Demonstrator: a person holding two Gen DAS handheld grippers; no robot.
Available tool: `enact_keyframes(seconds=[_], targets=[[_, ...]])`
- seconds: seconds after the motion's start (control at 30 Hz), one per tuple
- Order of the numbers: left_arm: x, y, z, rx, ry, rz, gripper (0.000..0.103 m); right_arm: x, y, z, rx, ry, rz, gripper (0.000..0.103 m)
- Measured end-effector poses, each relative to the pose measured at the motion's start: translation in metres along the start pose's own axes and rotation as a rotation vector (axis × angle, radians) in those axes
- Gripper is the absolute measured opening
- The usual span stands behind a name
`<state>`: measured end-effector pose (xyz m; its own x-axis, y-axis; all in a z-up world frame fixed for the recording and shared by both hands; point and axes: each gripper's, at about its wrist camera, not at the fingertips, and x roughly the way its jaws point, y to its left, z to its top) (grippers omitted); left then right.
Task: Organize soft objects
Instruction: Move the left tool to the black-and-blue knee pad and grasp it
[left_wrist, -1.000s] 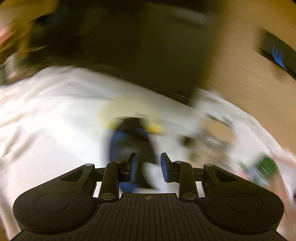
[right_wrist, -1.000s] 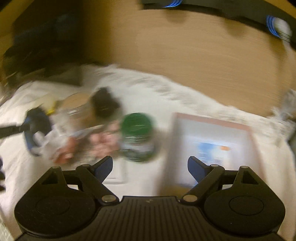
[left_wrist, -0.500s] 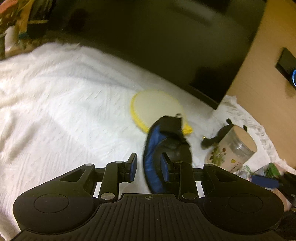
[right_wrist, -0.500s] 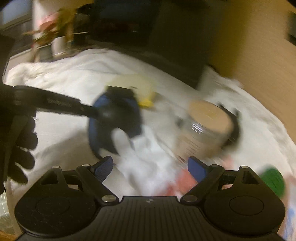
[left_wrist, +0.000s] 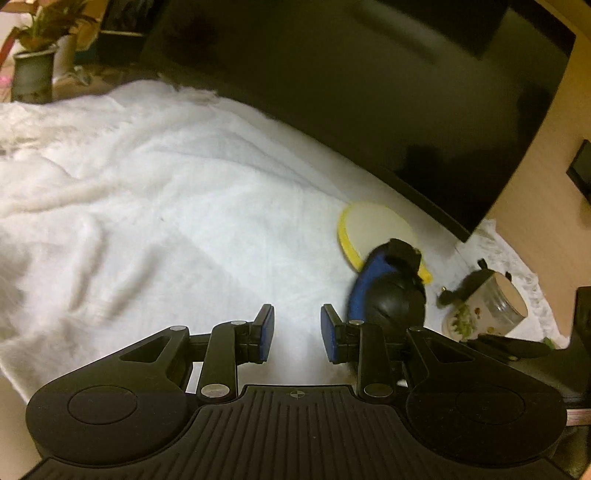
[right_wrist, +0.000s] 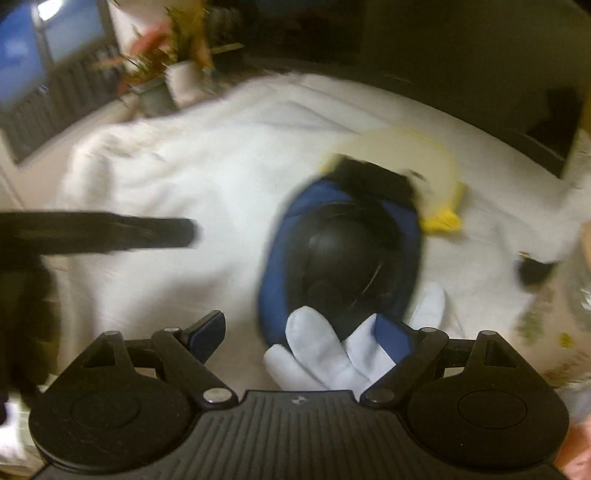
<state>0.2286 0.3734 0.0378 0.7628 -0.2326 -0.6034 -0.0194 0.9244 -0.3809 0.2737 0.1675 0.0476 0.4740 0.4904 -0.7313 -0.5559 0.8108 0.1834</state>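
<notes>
Left gripper let go of the blue-black knee pad, jaws parted and empty; right gripper spread wide, closing in on it to take over.

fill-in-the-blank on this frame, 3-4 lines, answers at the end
1. The blue and black pad lies partly on top of a round ____ sponge.
2. Everything rests on a ____ fluffy cloth.
3. The left gripper holds ____.
4. The glass jar lies to the ____ of the pad.

Answers: yellow; white; nothing; right
</notes>
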Motion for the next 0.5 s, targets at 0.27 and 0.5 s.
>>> enact_keyframes(seconds=[0.27, 0.5], targets=[[0.01, -0.041, -0.005, 0.14, 0.016, -0.056, 0.03, -0.029, 0.003, -0.023, -0.052, -0.049, -0.153, 0.089], [0.037, -0.099, -0.015, 0.282, -0.002, -0.001, 0.03, -0.049, -0.038, -0.065, 0.056, 0.031, -0.331, 0.089]])
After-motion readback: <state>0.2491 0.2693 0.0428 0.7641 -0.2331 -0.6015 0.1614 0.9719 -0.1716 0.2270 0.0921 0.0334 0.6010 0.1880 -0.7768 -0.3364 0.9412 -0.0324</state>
